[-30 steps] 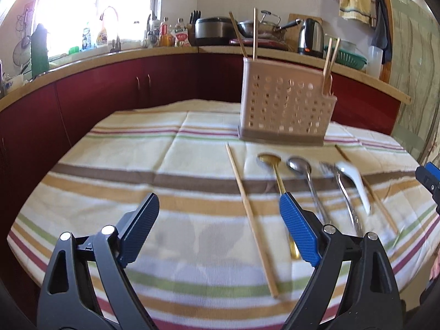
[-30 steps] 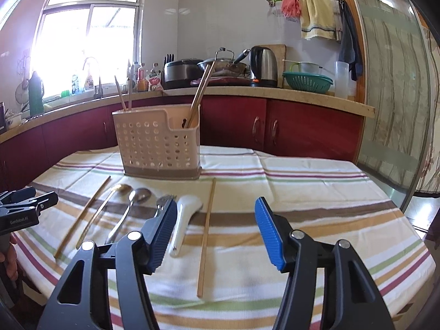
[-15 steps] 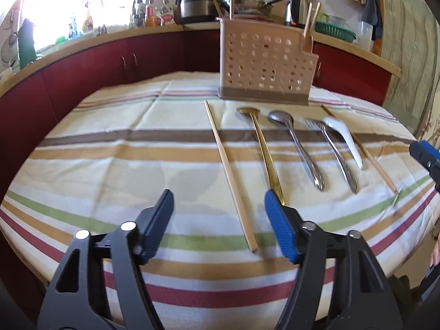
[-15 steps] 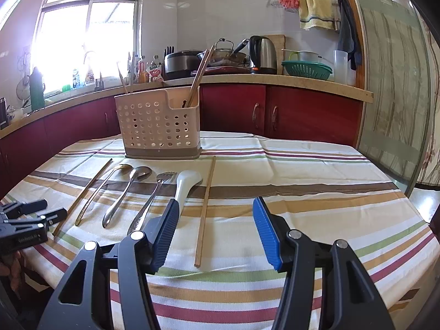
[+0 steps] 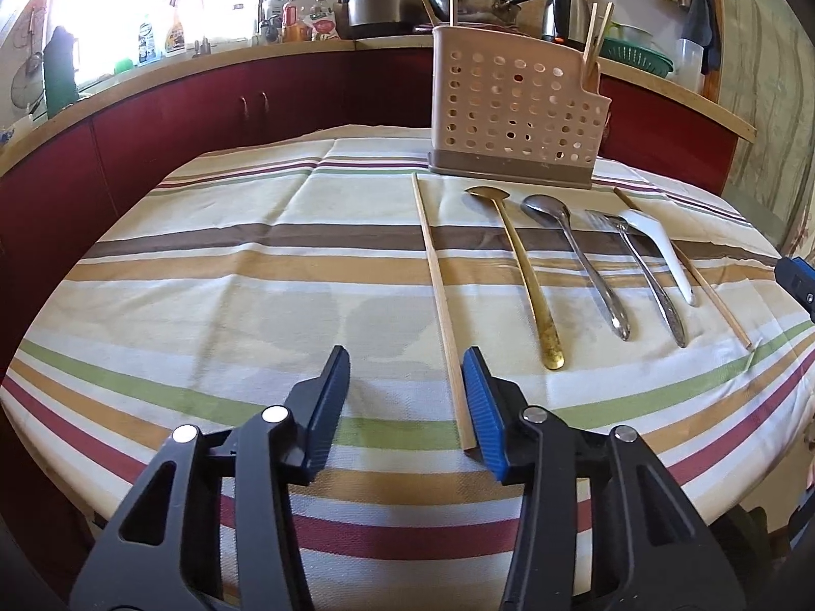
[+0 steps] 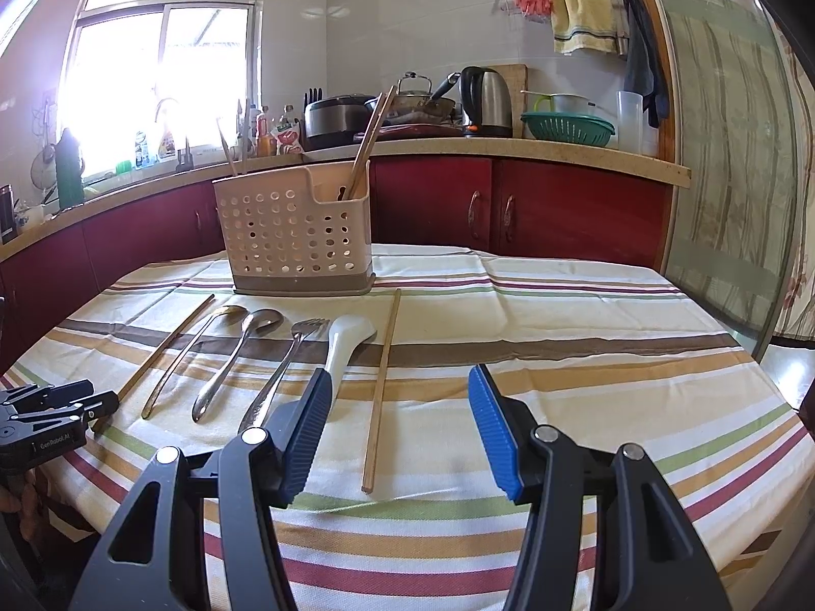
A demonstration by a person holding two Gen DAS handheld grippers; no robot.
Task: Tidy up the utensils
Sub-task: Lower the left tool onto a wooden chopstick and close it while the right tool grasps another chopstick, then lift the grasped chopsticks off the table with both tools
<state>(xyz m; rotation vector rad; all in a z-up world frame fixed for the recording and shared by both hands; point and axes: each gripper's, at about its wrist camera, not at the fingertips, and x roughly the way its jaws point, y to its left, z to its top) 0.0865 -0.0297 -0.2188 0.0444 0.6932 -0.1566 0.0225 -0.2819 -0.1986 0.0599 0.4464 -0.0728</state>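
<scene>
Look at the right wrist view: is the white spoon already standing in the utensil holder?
No, the white spoon lies flat on the tablecloth, in front of the utensil holder.

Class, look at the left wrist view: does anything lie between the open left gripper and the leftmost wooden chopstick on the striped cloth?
Nothing visible does. The left gripper is open, and the near end of the long wooden chopstick lies just inside its right finger, with only bare striped tablecloth between.

Round table under striped cloth (image 5: pixel 214 275), perforated caddy (image 5: pixel 514 117), two chopsticks (image 5: pixel 440 300), perhaps brass spoon (image 5: pixel 524 275), steel spoon (image 5: pixel 580 259), fork (image 5: pixel 642 275), white spoon (image 5: pixel 662 249)
</scene>
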